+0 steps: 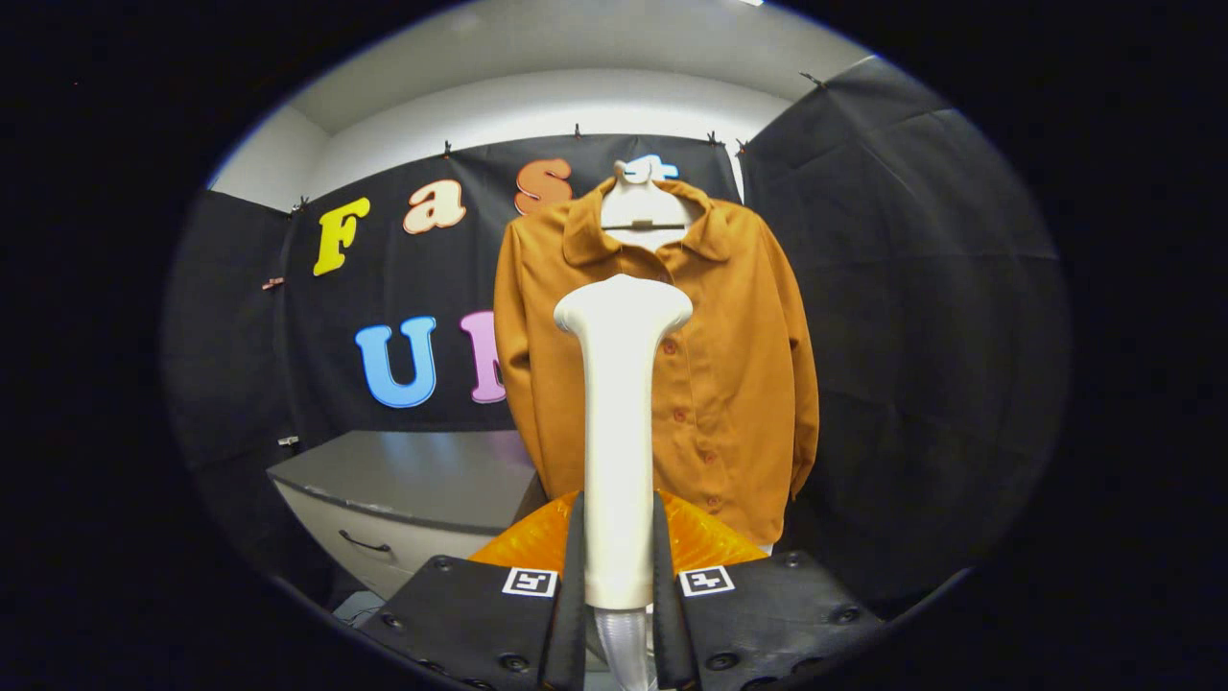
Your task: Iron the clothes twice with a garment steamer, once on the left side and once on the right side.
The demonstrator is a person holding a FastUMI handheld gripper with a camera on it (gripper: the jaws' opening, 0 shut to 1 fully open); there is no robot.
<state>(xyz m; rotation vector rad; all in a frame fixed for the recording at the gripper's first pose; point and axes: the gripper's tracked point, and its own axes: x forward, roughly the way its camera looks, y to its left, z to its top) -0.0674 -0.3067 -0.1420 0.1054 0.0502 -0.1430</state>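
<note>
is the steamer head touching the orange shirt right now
Cannot tell. In the gripper view the steamer, clamped between the jaws of the gripper, overlaps the hanging shirt head-on, so neither contact nor gap at its head shows.

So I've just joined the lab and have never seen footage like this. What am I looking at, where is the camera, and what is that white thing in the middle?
The camera rides on a handheld two-finger gripper that a person carries; no robot arm is involved. It looks forward along the two fingers, the dark plates at the bottom. Both fingers press on the handle of a white plastic garment steamer, which stands upright between them with its wide head at the top. Beyond the steamer hangs an orange-brown buttoned shirt on a white hanger, against the booth's black cloth wall. Beside the shirt stands a grey cabinet with a drawer. Something orange and glossy sits just behind the fingers; I cannot tell what it is.
</note>
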